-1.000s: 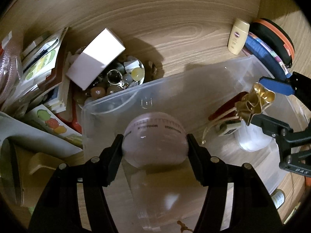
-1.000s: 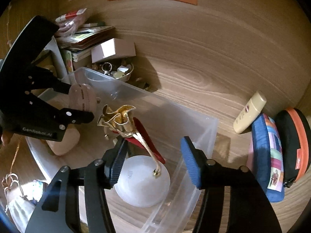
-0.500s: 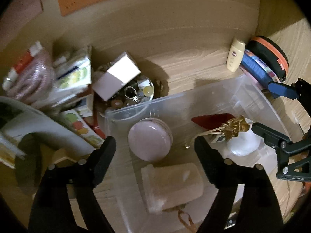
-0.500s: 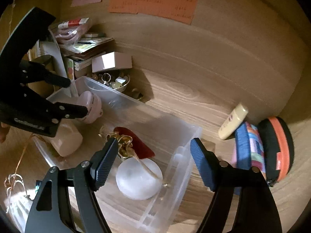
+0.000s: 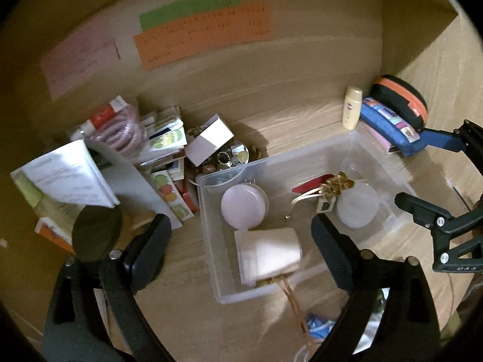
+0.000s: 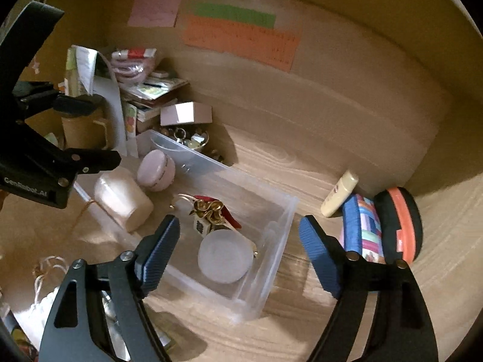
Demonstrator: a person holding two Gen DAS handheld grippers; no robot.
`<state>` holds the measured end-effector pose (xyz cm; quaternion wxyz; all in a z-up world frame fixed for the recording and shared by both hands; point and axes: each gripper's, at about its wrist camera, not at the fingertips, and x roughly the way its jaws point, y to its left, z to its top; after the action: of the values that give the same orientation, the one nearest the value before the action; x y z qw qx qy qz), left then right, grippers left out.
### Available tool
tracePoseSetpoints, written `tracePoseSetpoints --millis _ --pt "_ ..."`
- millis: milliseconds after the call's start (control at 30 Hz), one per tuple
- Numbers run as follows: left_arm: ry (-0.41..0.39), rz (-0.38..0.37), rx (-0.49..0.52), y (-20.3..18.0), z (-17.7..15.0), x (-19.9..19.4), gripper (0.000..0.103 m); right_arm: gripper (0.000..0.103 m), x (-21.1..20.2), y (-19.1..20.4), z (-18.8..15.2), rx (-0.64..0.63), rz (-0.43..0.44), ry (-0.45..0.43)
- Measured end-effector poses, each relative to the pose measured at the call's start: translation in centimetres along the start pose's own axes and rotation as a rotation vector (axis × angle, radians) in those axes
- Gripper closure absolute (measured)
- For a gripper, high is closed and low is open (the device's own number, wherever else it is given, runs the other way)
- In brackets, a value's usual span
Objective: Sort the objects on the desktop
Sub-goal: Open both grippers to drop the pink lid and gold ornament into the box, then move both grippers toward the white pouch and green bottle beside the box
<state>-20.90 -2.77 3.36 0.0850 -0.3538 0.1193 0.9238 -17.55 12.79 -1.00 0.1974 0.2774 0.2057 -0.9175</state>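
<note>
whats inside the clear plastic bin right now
Inside the clear plastic bin: a round pink case, a pale pink cylinder lying on its side, a white frosted disc, and a gold bow over something red, mostly covered.

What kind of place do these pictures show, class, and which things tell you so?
Probably a home desk set in a wooden alcove: paper notes stuck on the back panel, a stack of booklets, and a clear plastic bin holding small keepsakes on the wood-grain desktop.
</note>
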Motion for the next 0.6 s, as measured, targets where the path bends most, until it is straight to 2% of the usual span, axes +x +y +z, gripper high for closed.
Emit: tracePoseSetpoints --millis 300,600 --pt "-0.067 0.038 0.009 -0.3 -2.6 -4.9 0.004 0.022 -3.9 0.9 -1.3 0.001 -0.014 -0.034" --pt "-0.123 0.037 0.005 -1.2 -5.1 -8.7 0.002 0.022 -6.9 1.2 -3.1 0.006 -0.028 -0.051"
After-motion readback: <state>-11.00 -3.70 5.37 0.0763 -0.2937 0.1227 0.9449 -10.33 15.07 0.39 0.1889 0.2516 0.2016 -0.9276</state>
